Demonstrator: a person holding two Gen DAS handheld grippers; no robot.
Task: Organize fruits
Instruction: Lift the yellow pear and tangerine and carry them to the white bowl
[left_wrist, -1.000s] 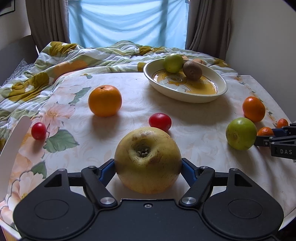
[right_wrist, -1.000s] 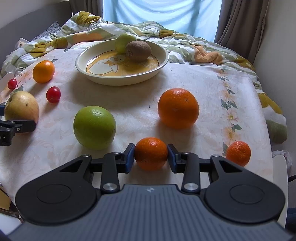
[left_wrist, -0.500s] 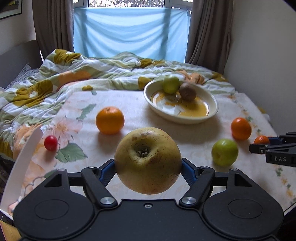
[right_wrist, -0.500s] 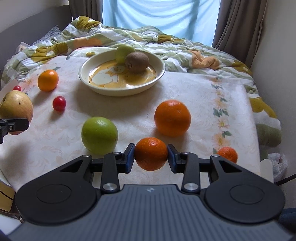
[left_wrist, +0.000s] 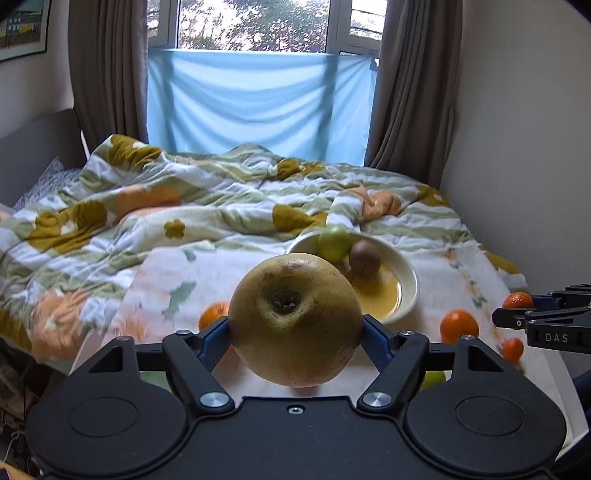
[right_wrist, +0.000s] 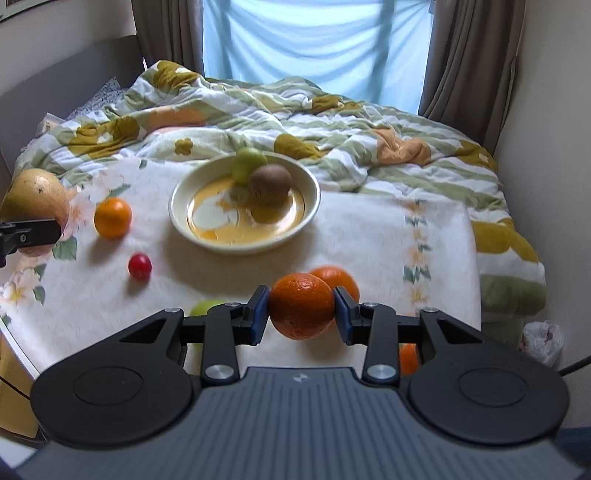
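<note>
My left gripper (left_wrist: 295, 332) is shut on a large yellow pear-like fruit (left_wrist: 294, 320) and holds it high above the table; the fruit also shows in the right wrist view (right_wrist: 35, 201). My right gripper (right_wrist: 301, 308) is shut on a small mandarin (right_wrist: 301, 305), lifted above the table. The cream bowl (right_wrist: 310, 206) holds a green apple (right_wrist: 246, 163) and a kiwi (right_wrist: 269, 183). On the cloth lie an orange (right_wrist: 112, 217), a cherry tomato (right_wrist: 140, 266), another orange (right_wrist: 338, 278) and a green apple (right_wrist: 207, 306).
The table wears a floral cloth (right_wrist: 388, 236) and butts against a bed with a rumpled quilt (right_wrist: 258, 110). A wall stands at the right (left_wrist: 517, 147). A small mandarin (left_wrist: 512, 349) lies near the table's right edge. A curtained window is behind.
Both grippers have risen well above the table, each carrying its fruit. The bowl and loose fruit now appear lower and farther away.
</note>
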